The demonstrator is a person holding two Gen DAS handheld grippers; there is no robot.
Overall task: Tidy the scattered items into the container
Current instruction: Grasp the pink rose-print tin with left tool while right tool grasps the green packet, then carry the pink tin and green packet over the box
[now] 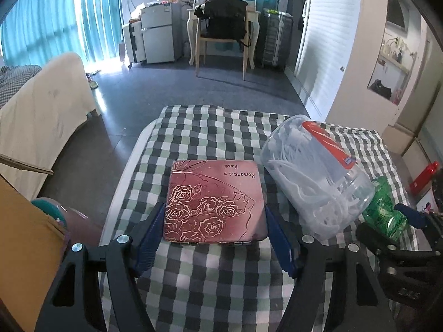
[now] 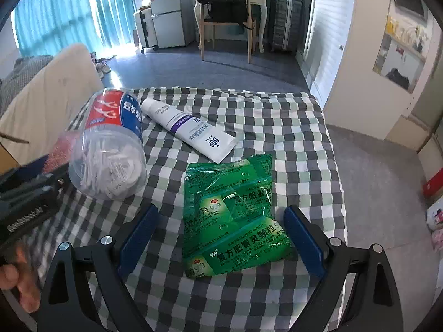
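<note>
Left wrist view: left gripper (image 1: 213, 238) has its fingers on both sides of the pink case (image 1: 216, 202), which lies flat on the checked cloth (image 1: 221, 276) over the table. Blue pads look pressed against the case's side edges near its front corners, so I read it as pinched (contact line is hard to see on the right pad, so not fully certain).

Right wrist view: right gripper (image 2: 221, 238) fingers are spread wide, nothing between the pads yet. Green packet (image 2: 235, 215) lies flat between them, clear of both. White tube (image 2: 188, 130) sits further back, its flat end almost touching the packet's far edge. Clear jar (image 2: 108, 149) lies on its side just left of the packet, right next to the left gripper.

Container: brown cardboard (image 1: 25, 221) at the left edge of the left view may be it; can't tell.

Risks, my read:
- Case is gripped low at the near corners only. Smooth hard shell, so on lift it could pivot or slide out.
- Jar is round and on its side; a nudge from either gripper could roll it off the table.
- Packet is thin, soft and slick. Fingers closing flat could just bunch the cloth or skate over it.
- Grippers are close together; simultaneous moves could clash.
</note>
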